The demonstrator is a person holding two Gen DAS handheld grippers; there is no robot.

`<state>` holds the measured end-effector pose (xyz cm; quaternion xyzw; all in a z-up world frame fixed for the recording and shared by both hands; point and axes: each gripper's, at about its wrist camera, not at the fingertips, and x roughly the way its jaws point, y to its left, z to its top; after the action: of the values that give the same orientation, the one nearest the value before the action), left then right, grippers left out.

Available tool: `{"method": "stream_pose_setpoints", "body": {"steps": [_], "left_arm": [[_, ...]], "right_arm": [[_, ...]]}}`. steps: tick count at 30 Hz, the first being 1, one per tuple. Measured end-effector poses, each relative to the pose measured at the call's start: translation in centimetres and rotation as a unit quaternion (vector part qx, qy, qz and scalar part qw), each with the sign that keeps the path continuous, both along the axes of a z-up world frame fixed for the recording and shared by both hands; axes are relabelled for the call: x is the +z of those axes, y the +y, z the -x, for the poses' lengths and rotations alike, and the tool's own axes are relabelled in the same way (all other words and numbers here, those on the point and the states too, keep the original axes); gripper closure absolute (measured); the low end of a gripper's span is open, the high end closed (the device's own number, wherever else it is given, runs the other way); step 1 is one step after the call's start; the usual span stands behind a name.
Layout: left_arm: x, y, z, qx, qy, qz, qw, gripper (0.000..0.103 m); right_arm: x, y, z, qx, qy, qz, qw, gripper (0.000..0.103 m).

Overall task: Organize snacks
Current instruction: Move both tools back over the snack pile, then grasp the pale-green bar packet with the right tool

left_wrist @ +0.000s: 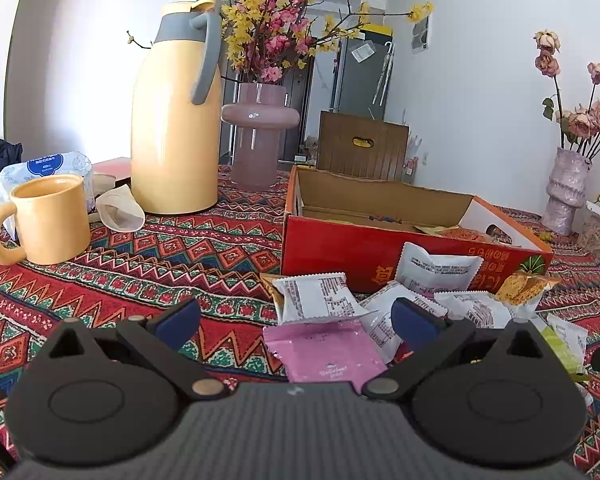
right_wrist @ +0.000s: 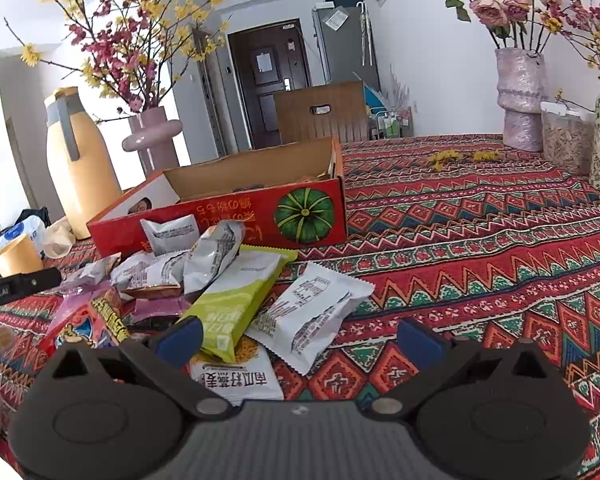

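Note:
A red cardboard box (left_wrist: 340,252) (right_wrist: 256,212) lies open-topped on the patterned tablecloth, with a few snacks inside. Several snack packets are piled in front of it. In the left wrist view a pink packet (left_wrist: 324,352) lies between the fingers of my open left gripper (left_wrist: 296,320), with a white packet (left_wrist: 320,296) just beyond. In the right wrist view my right gripper (right_wrist: 300,340) is open above a white packet (right_wrist: 312,312) and a green packet (right_wrist: 236,300); neither holds anything.
A yellow jug (left_wrist: 176,120), yellow mug (left_wrist: 44,220), pink vase (left_wrist: 258,136) and tissue pack (left_wrist: 48,168) stand left of the box. Vases (right_wrist: 520,96) and a clear container (right_wrist: 566,140) line the far right. A wooden chair (right_wrist: 320,112) stands behind the table.

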<state>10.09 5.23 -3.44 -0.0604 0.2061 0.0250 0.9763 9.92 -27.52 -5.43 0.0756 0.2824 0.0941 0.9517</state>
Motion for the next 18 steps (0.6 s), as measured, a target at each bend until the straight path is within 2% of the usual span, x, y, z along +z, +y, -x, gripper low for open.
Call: {"method": "stream_pose_setpoints", "body": {"steps": [10,12,14,16,18], "left_arm": [[-0.1,0.1,0.2,-0.010,-0.002,0.009,0.9999,0.000],[0.0,0.3,0.3,-0.011,-0.007,0.013,0.9998,0.000],[0.0,0.4,0.5,-0.013,-0.012,0.019,0.9997,0.000],[0.1,0.5,0.6,-0.013,-0.014,0.022,0.9996,0.000],[0.1,0.5,0.6,-0.014,-0.015,0.023,0.9995,0.000]], "right_arm": [[0.8,1.2,-1.9,0.002,0.011,0.004,1.000,0.002],[1.0,1.7,-2.2,0.009,0.006,0.010,1.000,0.010],[1.4,2.8,-2.5,0.022,0.002,0.026,0.999,0.034],[1.7,4.2,-3.0,0.042,0.003,0.046,0.998,0.048],[1.8,5.5,-3.8,0.057,0.013,0.063,0.996,0.049]]}}
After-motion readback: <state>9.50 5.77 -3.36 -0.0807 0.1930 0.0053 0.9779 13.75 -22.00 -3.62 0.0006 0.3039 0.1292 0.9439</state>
